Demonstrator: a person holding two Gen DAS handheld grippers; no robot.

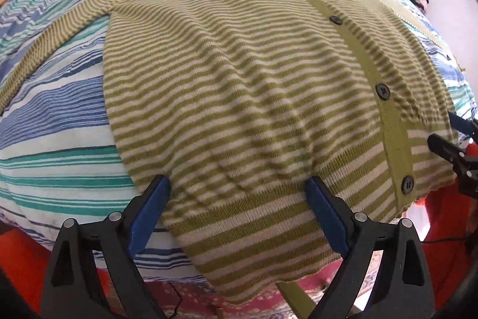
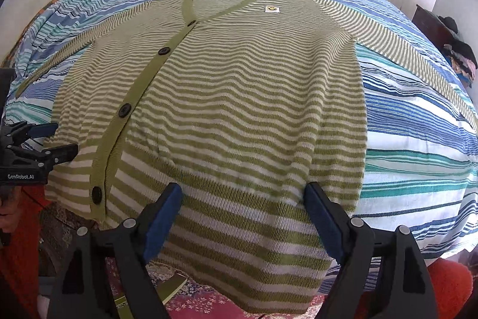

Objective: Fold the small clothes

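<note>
Both sets of jaws stand wide apart with nothing pinched between them: the left gripper [image 1: 237, 189] hangs over the bottom band of a green-and-cream striped cardigan [image 1: 239, 79], on the half that lies to the left of the button band, and the right gripper [image 2: 243, 196] hangs over the same bottom band on the other half, its blue pads [image 2: 324, 221] above the knit rather than pressed into it. From the right wrist view the left gripper also shows at the left edge, near the cardigan's lower corner, its blue-lined fingers spread. The cardigan lies face up and buttoned on a bed covered by a blue, teal and white striped bedspread [image 2: 418, 139], neckline toward the far side, hem hanging a little over the near edge of the mattress. Four dark buttons [image 2: 125, 109] run down the plain green button band [image 2: 134, 85], and a small white patch with a yellow smiley [image 2: 272, 9] sits on the chest. Both sleeves are spread out sideways across the bedspread. Below the hem a patterned red floor rug [image 2: 191, 301] shows, and a heap of dark clothes [image 2: 460, 53] sits against the wall on the right.
</note>
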